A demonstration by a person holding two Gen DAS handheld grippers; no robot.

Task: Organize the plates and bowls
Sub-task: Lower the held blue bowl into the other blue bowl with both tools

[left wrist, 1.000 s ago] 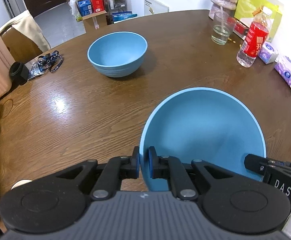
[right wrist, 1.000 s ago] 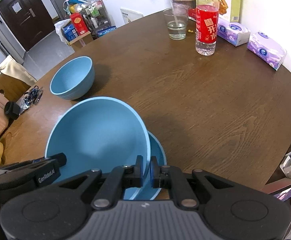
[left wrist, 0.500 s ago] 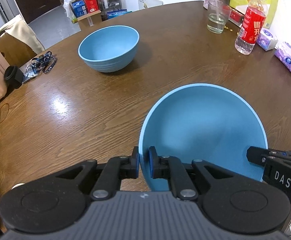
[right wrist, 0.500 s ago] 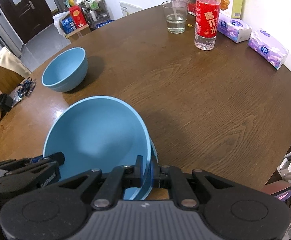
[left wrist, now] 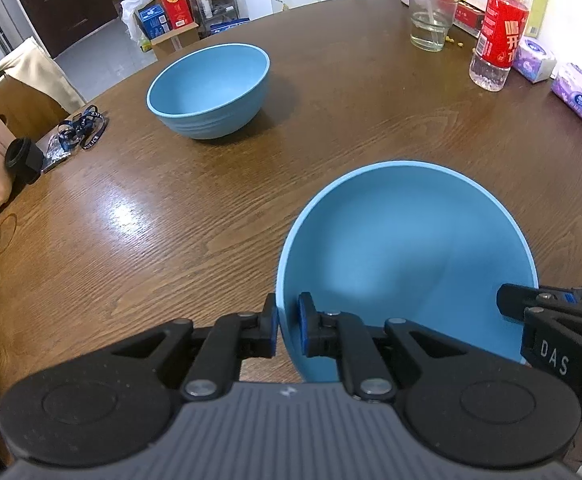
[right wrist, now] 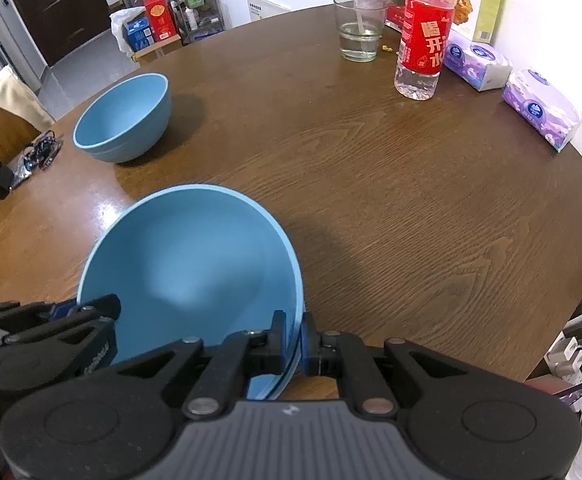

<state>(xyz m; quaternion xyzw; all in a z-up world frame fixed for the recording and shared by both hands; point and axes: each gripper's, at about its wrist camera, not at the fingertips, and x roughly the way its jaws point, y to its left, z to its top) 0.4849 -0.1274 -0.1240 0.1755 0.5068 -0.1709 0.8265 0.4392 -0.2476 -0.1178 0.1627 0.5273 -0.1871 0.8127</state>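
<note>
A large blue bowl (left wrist: pixel 407 248) hangs low over the brown table (left wrist: pixel 131 220), held by its rim from both sides. My left gripper (left wrist: pixel 288 326) is shut on the bowl's left rim. My right gripper (right wrist: pixel 294 336) is shut on the right rim of the same bowl (right wrist: pixel 195 264). Just under that rim, by the right gripper, the thin edge of a blue plate (right wrist: pixel 281 384) shows; the rest of it is hidden by the bowl. A second blue bowl (left wrist: pixel 209 88) stands upright and alone farther back on the left.
A red-labelled water bottle (right wrist: pixel 423 40), a glass (right wrist: pixel 359 36) and tissue packs (right wrist: pixel 543 108) line the far right of the table. A lanyard (left wrist: pixel 81 130) and a black cap lie at the left edge. Bare wood lies between the two bowls.
Both grippers have sunk toward the table with the bowl between them. The blue plate beneath, plainly seen a second ago in the right wrist view, is now almost covered.
</note>
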